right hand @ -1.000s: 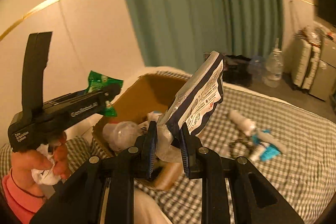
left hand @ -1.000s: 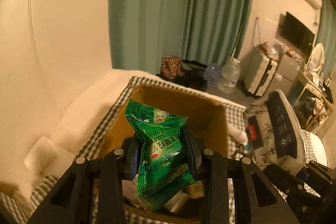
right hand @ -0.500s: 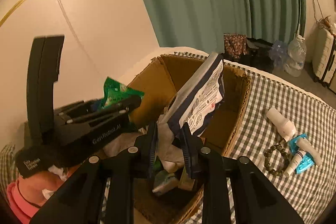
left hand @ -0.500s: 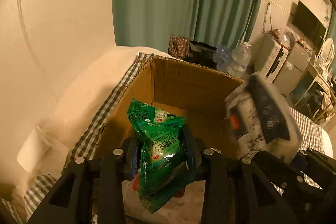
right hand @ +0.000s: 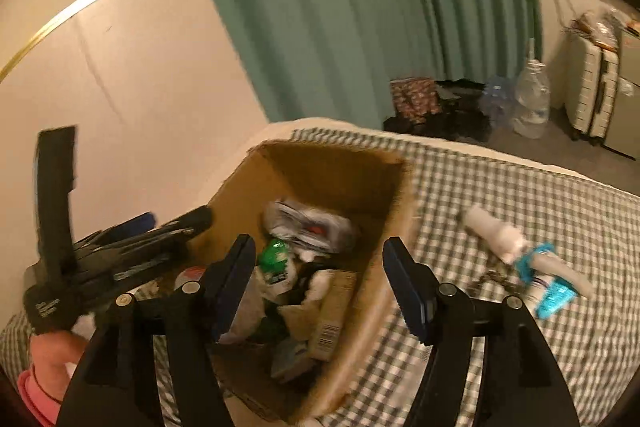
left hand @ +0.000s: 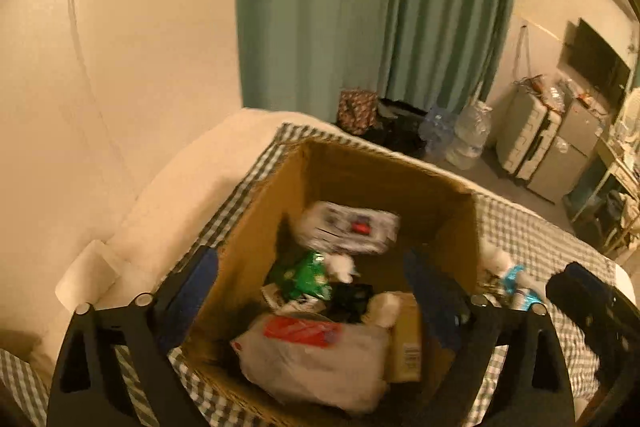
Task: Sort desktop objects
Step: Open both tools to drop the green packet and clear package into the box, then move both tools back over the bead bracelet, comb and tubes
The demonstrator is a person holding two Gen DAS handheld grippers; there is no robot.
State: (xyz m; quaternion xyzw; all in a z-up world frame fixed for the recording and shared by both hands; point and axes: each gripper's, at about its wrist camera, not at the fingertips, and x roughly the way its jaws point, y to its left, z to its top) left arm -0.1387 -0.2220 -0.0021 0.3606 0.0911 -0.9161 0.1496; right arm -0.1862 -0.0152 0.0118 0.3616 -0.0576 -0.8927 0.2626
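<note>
Both tools hang over the cardboard box with nothing between their pads — the left gripper has its jaws opening very wide, the right gripper is opening too, a little narrower. The green packet lies inside the box among the other things, and the grey-and-white pouch sits just behind it against the far wall. The drop looks done, as far as I can judge; the thing to do well now is to lift both tools straight up and clear, so a finger does not catch the box's rim or drag a packet back out.

The box is fairly full: a pale plastic bag with a red label at the near side, a small carton with a barcode by the right wall, some white crumpled bits between.

Outside it, on the checked cloth, a white bottle and a blue-wrapped tube lie close together — likely next for sorting.
</note>
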